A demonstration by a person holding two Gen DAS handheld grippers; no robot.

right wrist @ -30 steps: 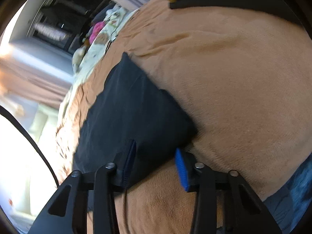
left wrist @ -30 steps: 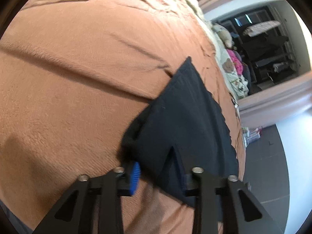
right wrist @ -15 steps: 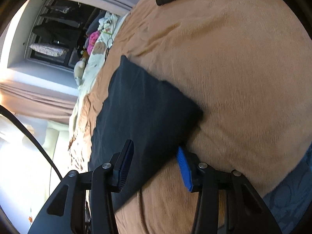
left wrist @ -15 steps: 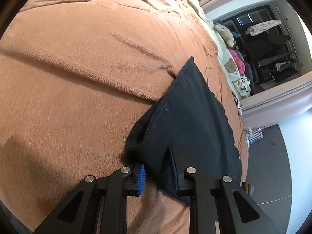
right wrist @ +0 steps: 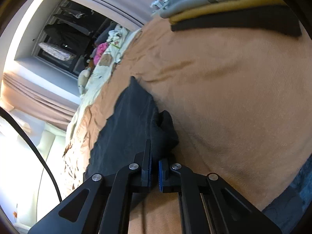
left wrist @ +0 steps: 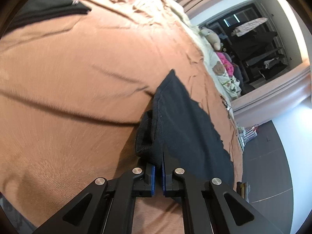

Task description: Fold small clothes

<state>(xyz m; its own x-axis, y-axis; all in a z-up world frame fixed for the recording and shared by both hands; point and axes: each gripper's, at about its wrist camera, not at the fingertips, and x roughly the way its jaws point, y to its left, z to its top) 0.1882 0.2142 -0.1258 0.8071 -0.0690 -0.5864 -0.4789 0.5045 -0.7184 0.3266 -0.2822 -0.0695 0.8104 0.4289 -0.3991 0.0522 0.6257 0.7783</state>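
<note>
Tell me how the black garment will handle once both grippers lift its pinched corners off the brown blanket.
The black garment will probably hang limp: it already bunches where the left gripper and the right gripper have just closed on it. It looks thin, so likely light. The fuzzy brown blanket may drag on it a little.

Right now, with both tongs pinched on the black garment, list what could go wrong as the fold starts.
1. The left tongs hold only a bunched corner of the black garment; a thin bite could slip out.
2. The right tongs grip a crumpled corner too, so the fold may set in crooked.
3. The far end still lies on the orange blanket; its fuzzy nap could drag it and wrinkle the cloth.
</note>
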